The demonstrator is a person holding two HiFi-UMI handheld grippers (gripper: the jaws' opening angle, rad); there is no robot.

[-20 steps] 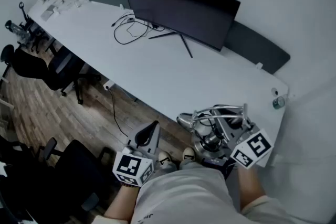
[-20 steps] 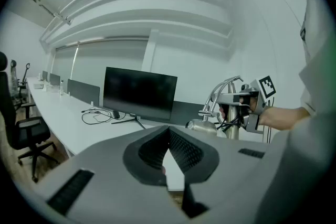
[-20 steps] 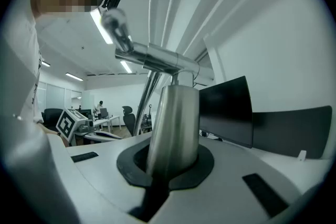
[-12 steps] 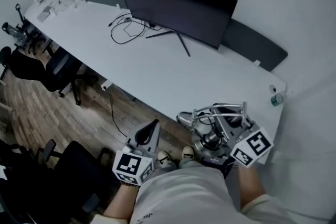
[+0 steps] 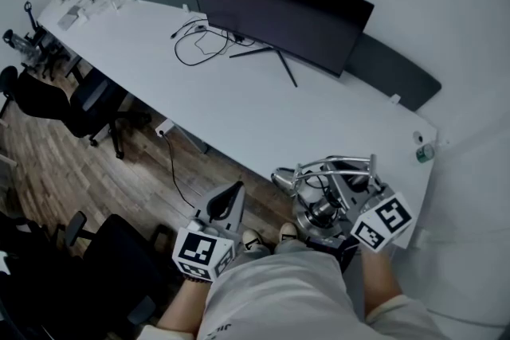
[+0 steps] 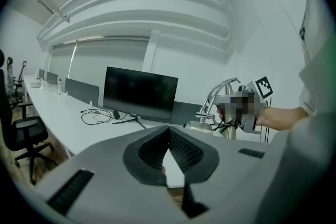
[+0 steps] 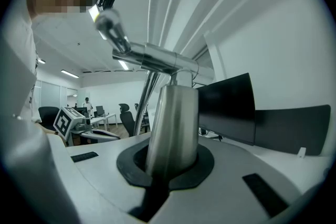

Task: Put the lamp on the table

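The lamp (image 5: 325, 189) is silver metal with a bent arm and a round base. It hangs at the near edge of the long white table (image 5: 239, 111), towards its right end, and I cannot tell whether its base touches the top. My right gripper (image 5: 339, 211) is shut on the lamp's upright post (image 7: 173, 128), which fills the gap between the jaws. My left gripper (image 5: 229, 201) is lower left of the lamp, off the table and over the floor. Its jaws are shut with nothing between them (image 6: 168, 139). The left gripper view shows the lamp (image 6: 218, 93) out to the right.
A wide dark monitor (image 5: 283, 12) stands at the back of the table with loose cables (image 5: 198, 44) beside it. Dark divider panels (image 5: 394, 74) line the far edge. A small bottle (image 5: 423, 153) sits at the right corner. Black office chairs (image 5: 80, 103) stand on the wooden floor at left.
Only the head view has shifted a little. Both grippers and the lamp keep their places.
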